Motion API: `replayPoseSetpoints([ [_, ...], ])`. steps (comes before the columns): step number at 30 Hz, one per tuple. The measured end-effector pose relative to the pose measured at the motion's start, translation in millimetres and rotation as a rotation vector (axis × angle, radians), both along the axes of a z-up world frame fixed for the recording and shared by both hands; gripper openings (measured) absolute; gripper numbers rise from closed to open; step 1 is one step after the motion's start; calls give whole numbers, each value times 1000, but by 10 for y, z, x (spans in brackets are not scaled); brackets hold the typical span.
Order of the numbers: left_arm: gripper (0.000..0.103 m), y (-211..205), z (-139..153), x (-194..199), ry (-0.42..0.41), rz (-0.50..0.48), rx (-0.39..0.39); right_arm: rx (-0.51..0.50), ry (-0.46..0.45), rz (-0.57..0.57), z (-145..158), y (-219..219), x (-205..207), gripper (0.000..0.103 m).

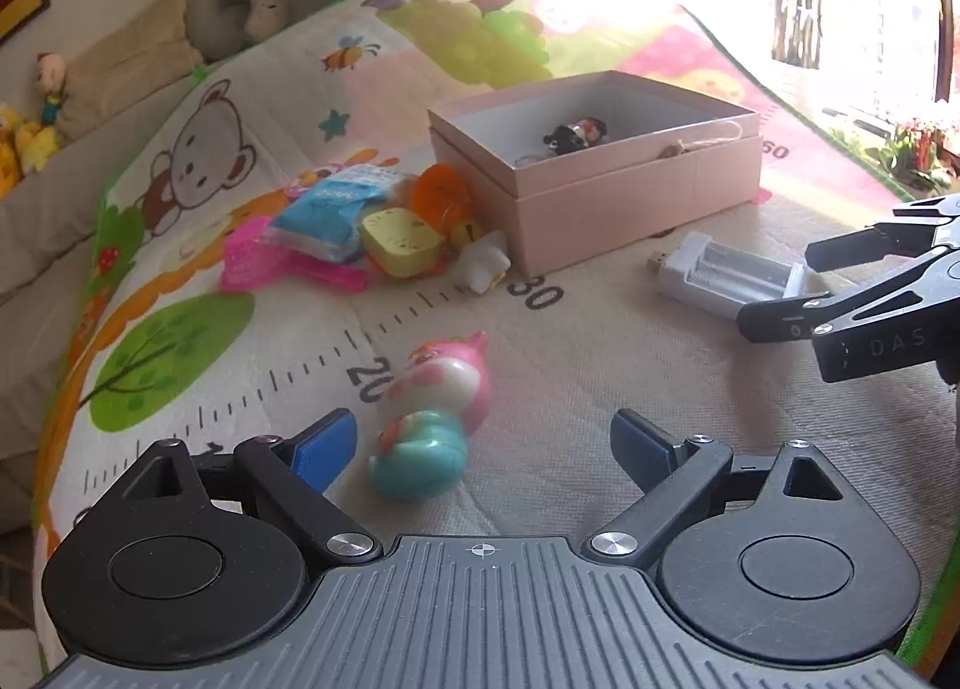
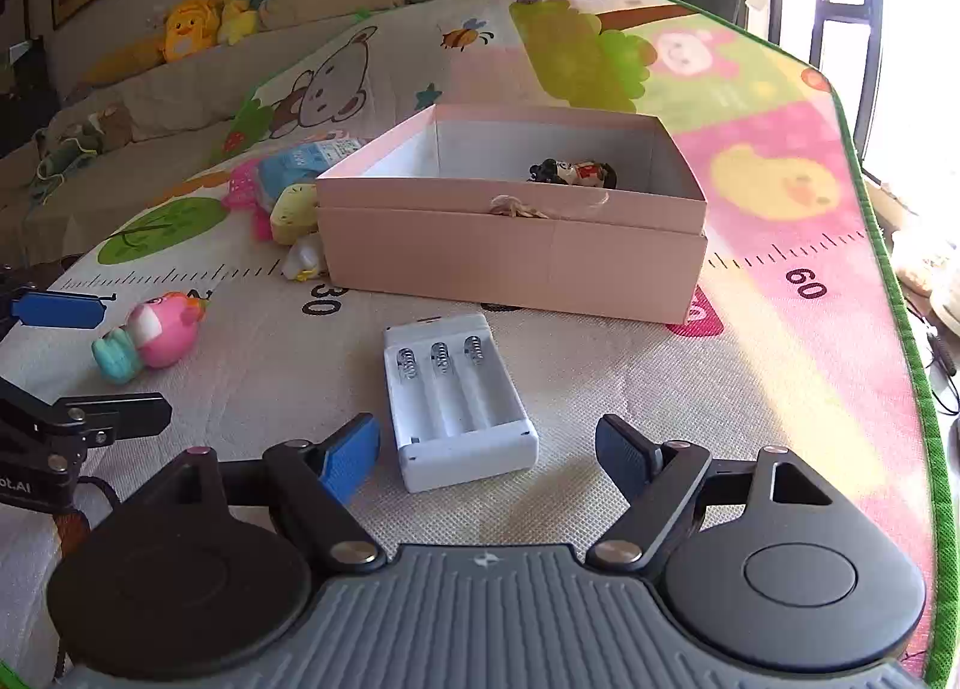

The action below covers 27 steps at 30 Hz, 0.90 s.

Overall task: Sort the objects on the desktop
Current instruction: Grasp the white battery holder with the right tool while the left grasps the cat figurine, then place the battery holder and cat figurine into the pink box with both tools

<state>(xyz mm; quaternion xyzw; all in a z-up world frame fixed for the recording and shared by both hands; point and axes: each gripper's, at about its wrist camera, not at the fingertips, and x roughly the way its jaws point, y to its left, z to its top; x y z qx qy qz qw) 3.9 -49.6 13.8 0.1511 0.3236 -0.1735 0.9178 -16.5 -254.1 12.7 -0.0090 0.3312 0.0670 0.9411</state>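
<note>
A pink and teal doll toy lies on its side on the play mat, just ahead of my left gripper. Its jaws are open, and the toy sits nearer the left blue pad without touching it. A white battery holder lies between the open jaws of my right gripper, with gaps on both sides. The open pink box stands behind, with a small black and red figure inside. The right gripper also shows in the left wrist view, beside the battery holder.
Left of the box lies a pile: a blue packet, a yellow case, an orange item, a pink comb and a small white toy. A sofa with plush toys is behind the mat. The mat's green edge runs along the right.
</note>
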Motion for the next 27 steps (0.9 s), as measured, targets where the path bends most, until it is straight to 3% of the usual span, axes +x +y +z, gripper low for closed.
replayPoseSetpoints([
  [5, 88, 49, -51, 270, 112, 92, -113, 9, 0, -2, 4, -9, 1, 80],
  [9, 68, 57, -25, 275, 116, 103, -129, -13, 18, 14, 5, 27, 36, 80],
  [17, 72, 44, -21, 96, 137, 54, -159, -64, 68, 96, 36, 184, 227, 80],
  [18, 74, 44, -26, 96, 135, 57, -158, -71, 67, 104, 38, 206, 261, 78],
  [22, 83, 39, -44, 149, 112, 89, -124, -60, 92, 138, 69, 267, 383, 48],
  [27, 83, 44, -49, 238, 114, 99, -136, -78, 108, 155, 88, 270, 267, 48],
])
